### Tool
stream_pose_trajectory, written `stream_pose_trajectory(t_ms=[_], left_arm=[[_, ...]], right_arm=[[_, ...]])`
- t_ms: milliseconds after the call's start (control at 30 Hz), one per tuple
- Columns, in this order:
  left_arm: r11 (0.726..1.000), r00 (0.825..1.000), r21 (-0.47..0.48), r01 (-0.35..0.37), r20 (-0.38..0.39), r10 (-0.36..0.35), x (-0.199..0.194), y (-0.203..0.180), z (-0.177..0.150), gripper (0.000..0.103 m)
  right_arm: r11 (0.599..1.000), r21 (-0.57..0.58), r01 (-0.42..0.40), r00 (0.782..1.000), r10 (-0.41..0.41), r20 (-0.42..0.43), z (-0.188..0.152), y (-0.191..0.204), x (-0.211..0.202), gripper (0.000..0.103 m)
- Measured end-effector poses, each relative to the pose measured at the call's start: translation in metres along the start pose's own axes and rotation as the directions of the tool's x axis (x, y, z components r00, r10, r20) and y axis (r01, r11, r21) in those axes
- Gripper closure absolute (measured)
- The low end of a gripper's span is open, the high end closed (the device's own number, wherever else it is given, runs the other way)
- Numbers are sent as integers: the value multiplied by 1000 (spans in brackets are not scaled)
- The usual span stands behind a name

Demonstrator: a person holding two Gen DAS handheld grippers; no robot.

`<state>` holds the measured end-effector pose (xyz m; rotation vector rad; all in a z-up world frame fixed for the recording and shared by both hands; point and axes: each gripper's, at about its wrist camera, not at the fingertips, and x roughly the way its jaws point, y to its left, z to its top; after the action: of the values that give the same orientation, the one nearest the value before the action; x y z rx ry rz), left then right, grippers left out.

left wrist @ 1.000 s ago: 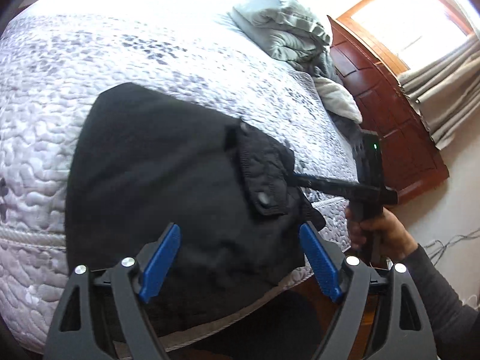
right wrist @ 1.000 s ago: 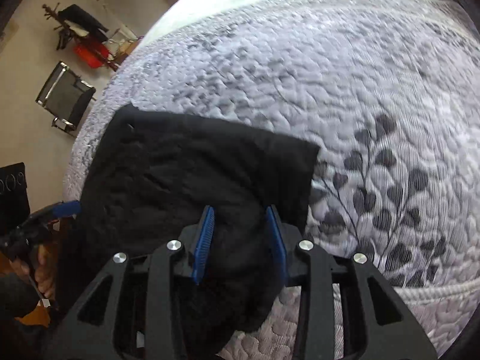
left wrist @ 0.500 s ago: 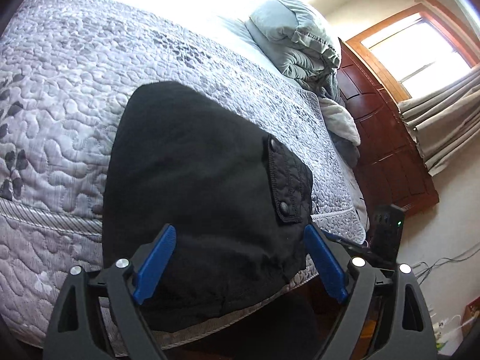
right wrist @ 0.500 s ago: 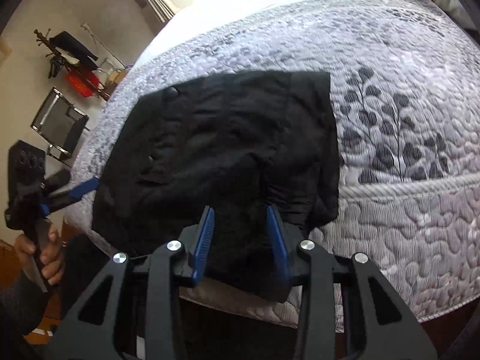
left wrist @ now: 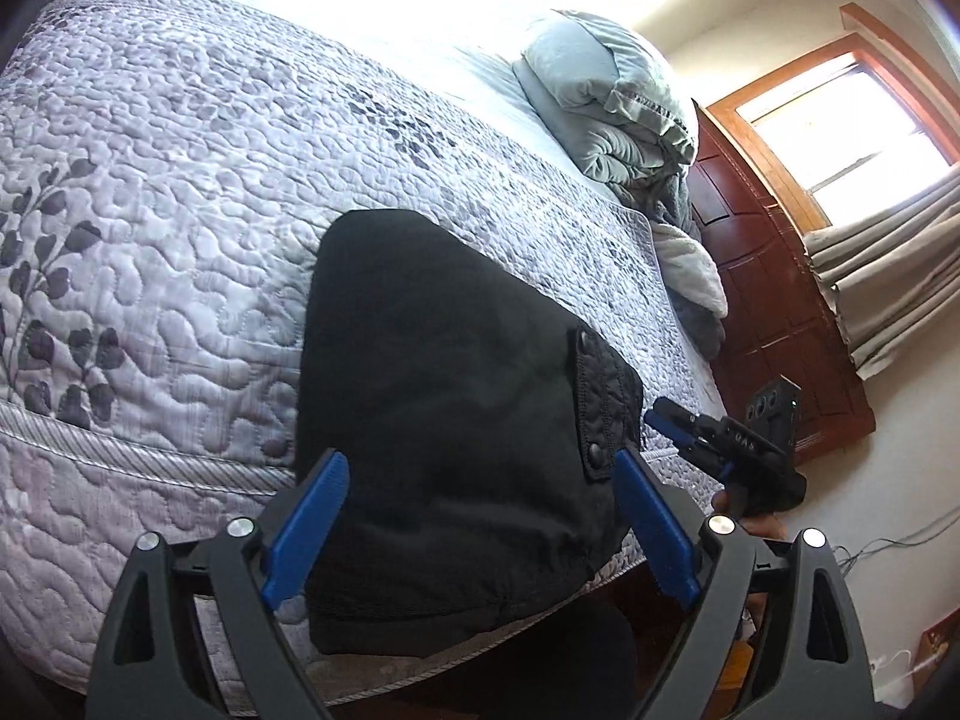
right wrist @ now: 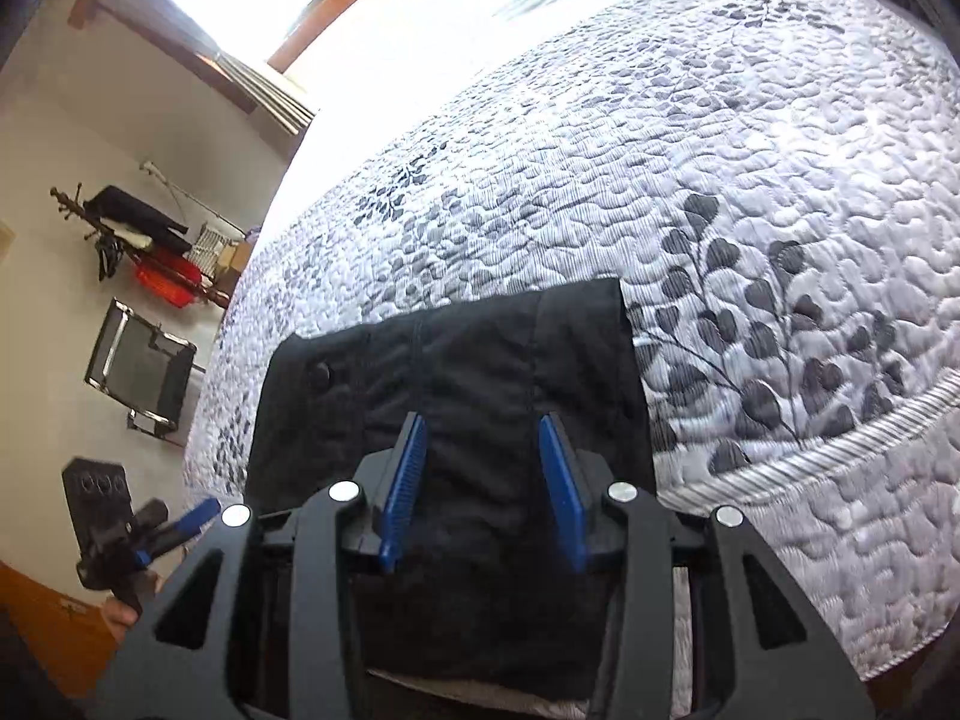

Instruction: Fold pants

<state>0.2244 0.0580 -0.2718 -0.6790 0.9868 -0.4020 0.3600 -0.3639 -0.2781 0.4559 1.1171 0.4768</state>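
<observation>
The black pants (left wrist: 456, 420) lie folded in a compact bundle at the near edge of the quilted bed (left wrist: 180, 210), a snap-button flap (left wrist: 594, 408) on their right side. My left gripper (left wrist: 480, 516) is open wide and empty, held back above the bundle's near edge. My right gripper (right wrist: 486, 480) is open and empty, pulled back above the same pants (right wrist: 456, 396). It also shows in the left wrist view (left wrist: 696, 438), off the bed's right corner. The left gripper shows in the right wrist view (right wrist: 174, 525), at the lower left.
A folded pale blue duvet (left wrist: 612, 102) and a white blanket (left wrist: 690, 264) lie at the bed's far end by a wooden headboard (left wrist: 780, 312). A coat rack (right wrist: 120, 234) and a folding chair (right wrist: 141, 372) stand by the wall.
My right gripper let go of the pants, opened wider and drew back off the bed. The flap it held now lies flat. My left gripper pulled back a little.
</observation>
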Motion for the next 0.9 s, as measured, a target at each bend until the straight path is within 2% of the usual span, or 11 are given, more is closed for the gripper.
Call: stream_pose_trajectory(t_ms=[100, 167, 200, 233, 300, 333, 367, 433, 567, 767, 900], left_arm=[[999, 999, -9, -34, -11, 34, -2, 15, 8, 10], [998, 998, -3, -63, -30, 63, 0, 26, 15, 10], [997, 996, -5, -72, -46, 71, 2, 32, 20, 10], [997, 995, -9, -76, -67, 75, 5, 39, 24, 10], [996, 992, -23, -86, -96, 84, 8, 53, 33, 10], [996, 991, -32, -85, -103, 82, 8, 60, 38, 10], [996, 991, -45, -76, -110, 71, 9, 66, 43, 10], [996, 991, -87, -32, -135, 20, 13, 80, 52, 10], [990, 970, -120, 75, -222, -101, 35, 88, 62, 10], [982, 920, -132, 133, -352, -172, 70, 93, 66, 7], [971, 906, -199, 131, -373, -199, 79, 114, 71, 4]], right_arm=[[999, 38, 20, 998, -18, -52, 16, -17, 31, 66], [998, 55, 38, 995, -33, -97, 15, -33, 45, 83], [997, 76, 32, 994, -24, -103, 16, -41, 45, 86], [994, 103, 22, 994, -11, -108, 15, -50, 41, 83], [989, 148, 6, 995, 9, -102, 14, -65, 23, 53], [987, 162, 13, 997, 1, -83, 9, -72, 10, 22], [984, 177, 6, 998, 7, -70, 5, -81, -2, 14], [961, 262, -92, 988, 120, -94, -5, -102, -15, 11], [896, 384, -222, 938, 304, -167, -19, -121, -14, 6], [892, 374, -252, 871, 378, -315, -22, -110, 20, 3], [889, 384, -247, 843, 393, -367, -25, -107, 39, 3]])
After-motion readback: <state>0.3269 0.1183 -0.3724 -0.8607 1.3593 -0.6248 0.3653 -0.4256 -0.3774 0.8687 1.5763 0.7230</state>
